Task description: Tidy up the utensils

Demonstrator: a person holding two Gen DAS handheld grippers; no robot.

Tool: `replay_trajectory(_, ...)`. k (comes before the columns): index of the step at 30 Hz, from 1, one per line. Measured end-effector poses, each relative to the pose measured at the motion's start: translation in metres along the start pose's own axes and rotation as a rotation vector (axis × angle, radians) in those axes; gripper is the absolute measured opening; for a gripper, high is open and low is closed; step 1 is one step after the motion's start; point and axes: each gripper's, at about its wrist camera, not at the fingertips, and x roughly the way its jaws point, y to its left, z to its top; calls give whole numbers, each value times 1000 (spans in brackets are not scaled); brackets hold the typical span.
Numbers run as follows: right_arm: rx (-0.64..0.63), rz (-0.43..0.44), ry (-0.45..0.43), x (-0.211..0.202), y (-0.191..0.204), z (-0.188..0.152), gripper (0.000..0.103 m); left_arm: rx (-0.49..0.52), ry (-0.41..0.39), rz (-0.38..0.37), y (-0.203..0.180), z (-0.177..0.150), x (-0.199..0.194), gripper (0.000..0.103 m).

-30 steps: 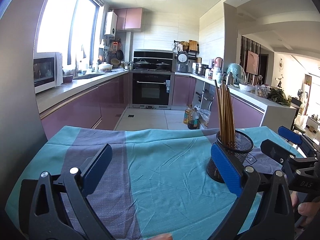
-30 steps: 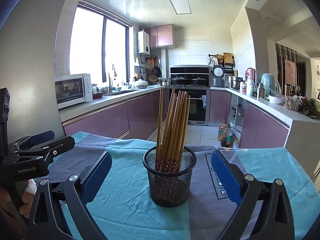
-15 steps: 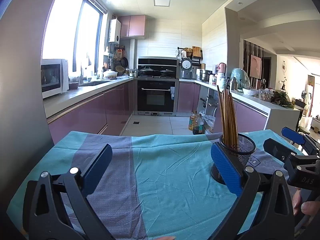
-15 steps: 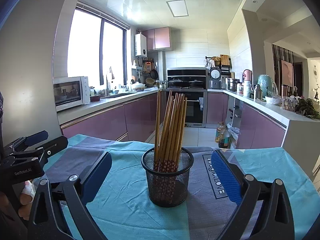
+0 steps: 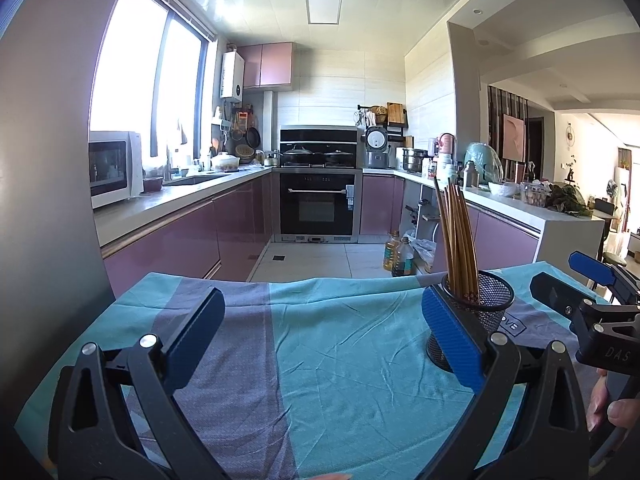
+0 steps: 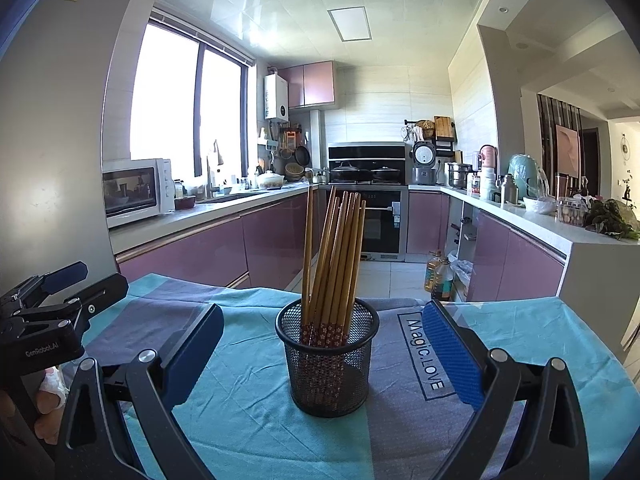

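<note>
A black mesh holder [image 6: 328, 360] stands on the teal and grey cloth [image 6: 248, 412] with several wooden chopsticks [image 6: 334, 256] upright in it. My right gripper [image 6: 320, 344] is open and empty, with the holder between and just beyond its blue pads. My left gripper [image 5: 320, 332] is open and empty over bare cloth; the holder [image 5: 480, 316] and chopsticks [image 5: 456, 240] sit behind its right pad. The right gripper also shows in the left wrist view [image 5: 592, 292], and the left gripper in the right wrist view [image 6: 60, 292].
The table's far edge [image 5: 320, 280] drops to the kitchen floor. Purple cabinets, an oven [image 5: 318, 208] and a microwave [image 5: 114, 168] stand beyond. Oil bottles [image 5: 400, 256] sit on the floor. "Magic.LOVE" is printed on the cloth [image 6: 424, 354].
Both views have tilted up and drawn back a little from the table. The holder sits lower and slightly farther in the right wrist view. Both grippers stay open.
</note>
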Motion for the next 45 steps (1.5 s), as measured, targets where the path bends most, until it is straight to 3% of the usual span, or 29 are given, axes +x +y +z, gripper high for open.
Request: replay_trajectory(45,6,-10,-13,-1,0,1,96,7,-34,29,0,0,-13,97)
